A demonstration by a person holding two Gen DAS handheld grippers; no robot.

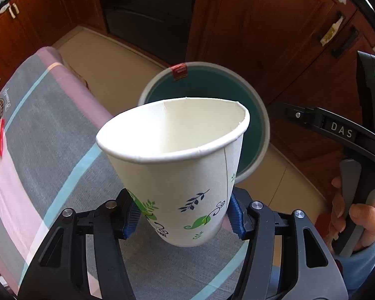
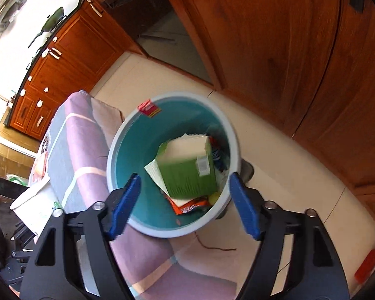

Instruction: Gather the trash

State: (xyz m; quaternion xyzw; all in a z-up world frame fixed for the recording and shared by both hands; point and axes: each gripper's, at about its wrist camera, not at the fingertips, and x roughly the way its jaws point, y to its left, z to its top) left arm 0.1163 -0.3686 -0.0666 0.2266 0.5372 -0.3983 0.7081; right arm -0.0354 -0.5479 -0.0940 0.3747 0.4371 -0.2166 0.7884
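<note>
A white paper cup printed with green and navy leaf sprigs sat clamped low on its tapered wall between the ribbed blue pads of the left gripper, its jaws about half spread and pressing both sides, the rolled rim tilted toward the camera and slightly crumpled at the far edge, the inside bare. The cup hung above a tabletop covered with a woven cloth of grey, mauve and pale blue bands, and partly hid the round bin with a pale grey rim and smooth teal inner wall standing on the cream tiled floor just beside the tabletop edge. At the right of the left wrist view a person's hand in a light blue sleeve gripped the grey handle of the other tool. The right gripper hovered over the bin's mouth with its jaws wide apart and nothing between the blue pads. Below it a green and white cardboard carton, blurred, lay tilted inside the bin on white paper sheets and an orange printed wrapper. A red label clung to the far rim. Polished reddish wooden cabinets with pale handles lined the room behind.
</note>
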